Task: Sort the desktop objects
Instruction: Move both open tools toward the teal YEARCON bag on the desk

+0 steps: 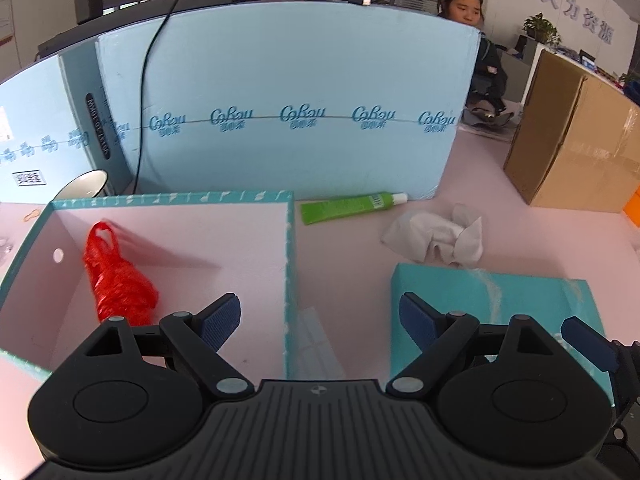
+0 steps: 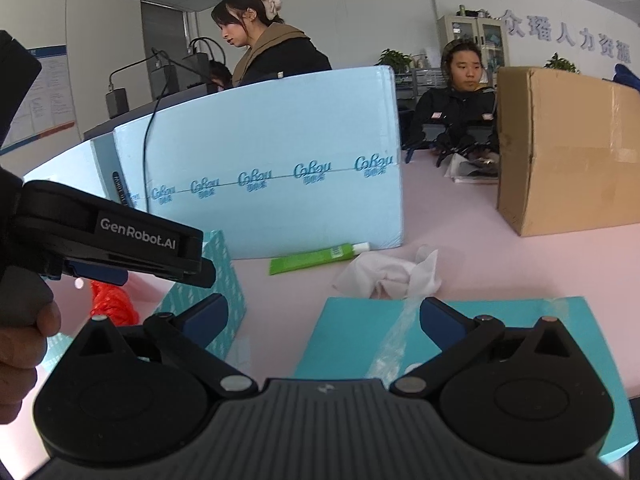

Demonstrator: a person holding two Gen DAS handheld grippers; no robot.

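— Progress? 
— Red bag (image 1: pixel 116 276) is inside the teal box (image 1: pixel 290 264), I judge it sorted. Green tube (image 1: pixel 352 207) and crumpled tissue (image 1: pixel 436 236) lie beside the box on the desk (image 1: pixel 520 240).
— Tongs?
— Left tongs (image 1: pixel 320 320) and right tongs (image 2: pixel 322 320) are both apart, empty.

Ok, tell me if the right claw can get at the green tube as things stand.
Probably yes. The right claw is open and empty, and the green tube lies bare on the pink table ahead, beside the crumpled tissue, with only the flat teal lid between.

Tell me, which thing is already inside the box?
The red bag. It lies in the box; the green tube and the tissue lie outside on the table.
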